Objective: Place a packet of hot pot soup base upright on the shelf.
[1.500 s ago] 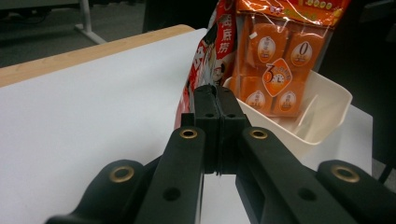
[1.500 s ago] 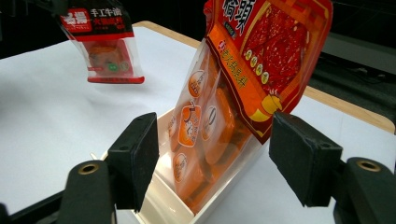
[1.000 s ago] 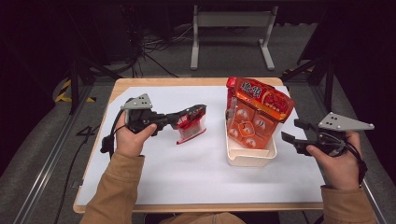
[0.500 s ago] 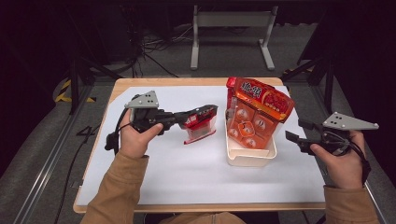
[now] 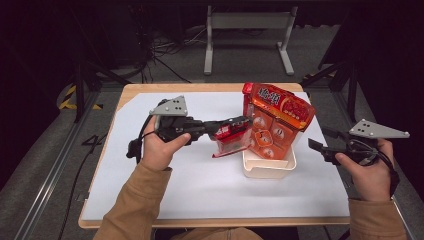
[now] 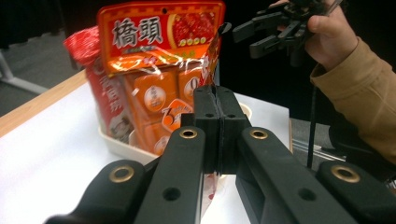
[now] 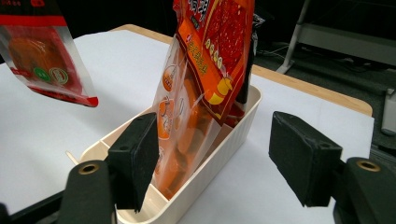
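Between the left tool's [image 5: 241,123] jaws, a red packet [image 5: 231,140]

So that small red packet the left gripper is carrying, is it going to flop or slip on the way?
Probably floppy: the small red packet hangs slanted below the left gripper, pinched only at its top edge. Its glossy film may be slippery, though the jaws are fully shut on it. It looks light and thin.

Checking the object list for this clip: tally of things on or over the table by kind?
Snack packets: 3, one small red packet held off the table, a red packet and a big orange one standing in the tray
White tray: 1
Total: 4
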`<action>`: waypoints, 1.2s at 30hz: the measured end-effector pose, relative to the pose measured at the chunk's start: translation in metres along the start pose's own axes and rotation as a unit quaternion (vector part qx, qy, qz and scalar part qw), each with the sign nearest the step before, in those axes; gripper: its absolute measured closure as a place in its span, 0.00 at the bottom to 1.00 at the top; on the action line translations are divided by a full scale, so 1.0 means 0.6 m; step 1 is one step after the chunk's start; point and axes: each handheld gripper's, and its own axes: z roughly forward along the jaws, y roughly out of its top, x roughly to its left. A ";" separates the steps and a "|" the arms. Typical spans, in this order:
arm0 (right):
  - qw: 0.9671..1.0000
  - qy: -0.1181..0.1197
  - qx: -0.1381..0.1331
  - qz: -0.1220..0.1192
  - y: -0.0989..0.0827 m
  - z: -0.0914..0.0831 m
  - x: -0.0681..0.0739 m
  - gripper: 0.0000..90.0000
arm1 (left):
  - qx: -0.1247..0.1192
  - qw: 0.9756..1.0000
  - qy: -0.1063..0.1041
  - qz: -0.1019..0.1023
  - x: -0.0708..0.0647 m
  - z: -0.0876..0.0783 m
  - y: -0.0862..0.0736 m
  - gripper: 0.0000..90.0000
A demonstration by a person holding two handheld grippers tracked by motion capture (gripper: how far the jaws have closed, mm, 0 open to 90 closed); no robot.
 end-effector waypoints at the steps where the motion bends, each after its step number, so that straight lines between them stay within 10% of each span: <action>1: 1.000 0.000 -0.001 0.000 0.000 -0.001 -0.001 0.37 | -0.001 1.000 -0.002 0.001 -0.002 0.006 0.002 1.00; 36: 1.000 -0.005 -0.005 0.015 -0.007 -0.021 -0.025 0.39 | -0.022 0.997 -0.051 0.044 -0.019 0.108 0.034 1.00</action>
